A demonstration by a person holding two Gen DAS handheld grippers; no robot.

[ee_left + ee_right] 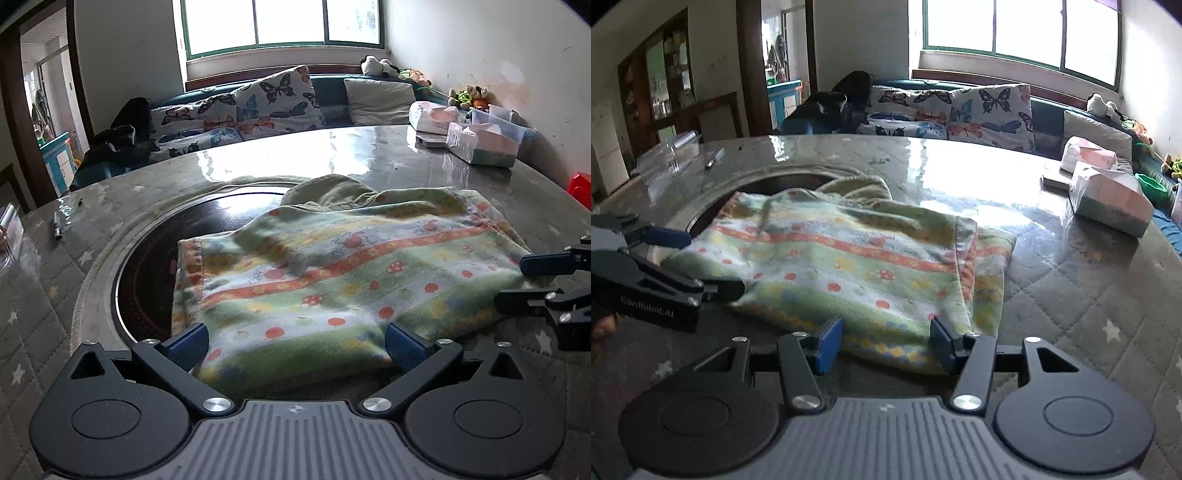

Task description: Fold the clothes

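The folded patterned garment (332,280) lies on the bench (332,155) – its near edge between the parted pads of both the left claw (297,345) and right claw (886,341), neither pinching it

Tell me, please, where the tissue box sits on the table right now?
In the right wrist view the tissue box sits at the table's far right, beyond the folded cloth and before the sofa.
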